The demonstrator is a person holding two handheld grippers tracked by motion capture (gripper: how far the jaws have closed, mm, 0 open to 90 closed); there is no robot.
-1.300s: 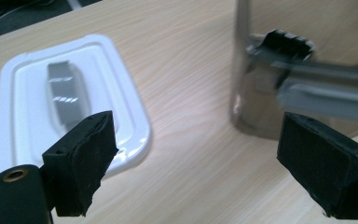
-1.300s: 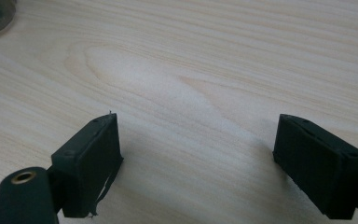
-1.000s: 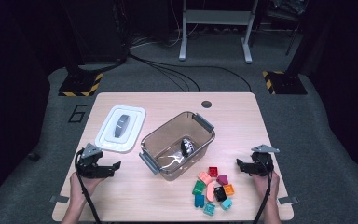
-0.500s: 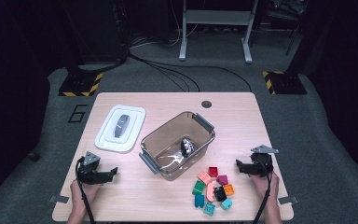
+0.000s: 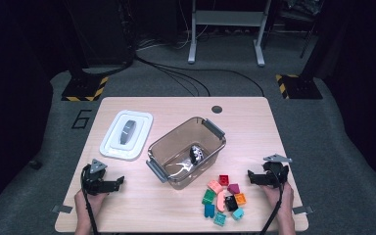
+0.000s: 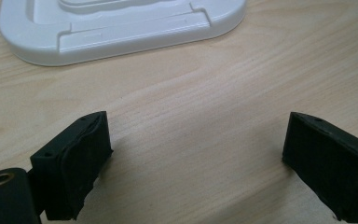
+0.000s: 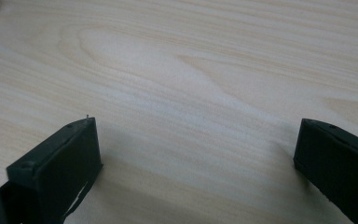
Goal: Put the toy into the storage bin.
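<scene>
**Both grippers empty, at rest**

Left gripper (image 5: 120, 181) low on table (image 5: 254, 127), jaws spread, near white lid (image 5: 127, 134). Right gripper (image 5: 249, 177), jaws just opening wide, nothing between, beside bricks (image 5: 223, 198). Bin (image 5: 186, 152) at centre.

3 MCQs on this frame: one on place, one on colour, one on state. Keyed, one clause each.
1. Where does the white lid lie?
A. on the bin
B. on the table, left of the bin
C. among the bricks

2. What colour is the brick nearest the bin?
A. red
B. white
C. grey

3. How do the right gripper jaws stand?
A. shut on a brick
B. shut, nothing between
C. open, nothing between

Key: 1 B, the lid rests on the table beside the clear bin. 2 A, red brick tops the cluster. 3 C, the right gripper view shows bare wood between the jaws.
</scene>
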